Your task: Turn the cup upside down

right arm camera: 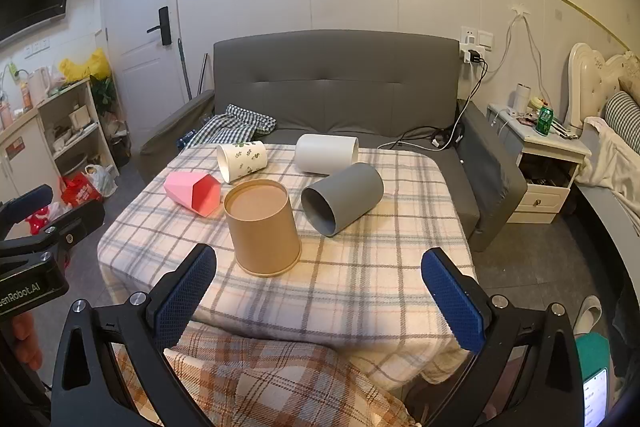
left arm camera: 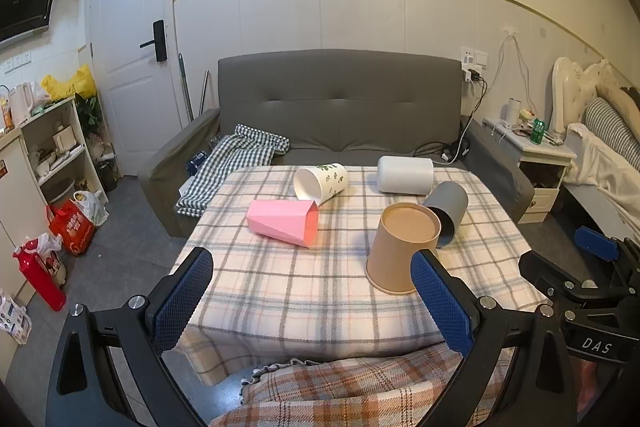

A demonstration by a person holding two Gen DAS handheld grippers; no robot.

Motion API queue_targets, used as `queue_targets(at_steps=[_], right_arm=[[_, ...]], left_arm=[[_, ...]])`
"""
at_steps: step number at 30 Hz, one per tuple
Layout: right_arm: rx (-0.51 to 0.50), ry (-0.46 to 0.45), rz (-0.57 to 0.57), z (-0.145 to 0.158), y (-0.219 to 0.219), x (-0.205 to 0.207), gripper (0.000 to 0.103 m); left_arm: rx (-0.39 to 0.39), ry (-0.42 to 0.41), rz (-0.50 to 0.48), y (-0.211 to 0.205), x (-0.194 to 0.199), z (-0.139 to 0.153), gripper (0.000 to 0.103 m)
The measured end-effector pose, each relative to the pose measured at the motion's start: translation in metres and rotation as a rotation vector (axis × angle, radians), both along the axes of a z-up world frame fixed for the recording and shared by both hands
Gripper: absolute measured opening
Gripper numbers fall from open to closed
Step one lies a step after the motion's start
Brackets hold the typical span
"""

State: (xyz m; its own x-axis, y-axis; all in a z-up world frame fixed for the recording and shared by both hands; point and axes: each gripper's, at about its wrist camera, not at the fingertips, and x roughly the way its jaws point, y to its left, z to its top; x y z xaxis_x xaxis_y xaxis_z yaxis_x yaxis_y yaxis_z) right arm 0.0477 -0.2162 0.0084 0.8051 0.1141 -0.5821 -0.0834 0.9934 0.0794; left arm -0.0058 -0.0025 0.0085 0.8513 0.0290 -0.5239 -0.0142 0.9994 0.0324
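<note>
- Brown cardboard cup (right arm camera: 262,227), a tapered paper cylinder, stands on the plaid-cloth table (right arm camera: 360,287) with its wider rim down and its closed base up; judged from that, it is already inverted.
- Four cups lie on their sides behind it: a grey cylindrical cup (right arm camera: 344,199) just to its right with the mouth toward the cameras, a faceted pink cup (right arm camera: 192,193) to its left, a white cup with green leaf print (right arm camera: 242,159) and a plain white cup (right arm camera: 326,154) farther back. Any of these could be the next to turn.
- The grey cup's long axis runs diagonally, mouth toward the near left and base toward the far right.
- The right tool (right arm camera: 320,291) hangs over the near table edge, its blue-padded fingers spread wide and holding nothing; the brown cup sits ahead, slightly left of its centre line, and the grey cup ahead and near centre.
- The left tool (left arm camera: 312,291) is likewise wide and empty; the brown cup (left arm camera: 404,247) appears just beyond its right finger, and the pink cup (left arm camera: 282,223) lies ahead near centre.
- My judgement: the right tool is nearer the grey cup, the left nearer the pink one.
- Readable writing: "DAS" on the right tool's body in the left view; "enRobot.AI" on the left tool's body in the right view. No cup shows legible text.
</note>
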Motion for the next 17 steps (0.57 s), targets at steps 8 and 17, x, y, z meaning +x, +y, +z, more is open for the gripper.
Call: queue_targets(at_steps=[8,17], right_arm=[[0.0,0.003,0.002,-0.0045,0.0013,-0.0014,0.103],[0.0,0.005,0.001,-0.0062,0.0019,-0.0025,0.103]], left_arm=[[0.003,0.001,-0.001,0.0003,-0.0007,-0.0005,0.102],[-0.001,0.015,-0.007,0.0008,-0.0061,-0.0084,0.102]])
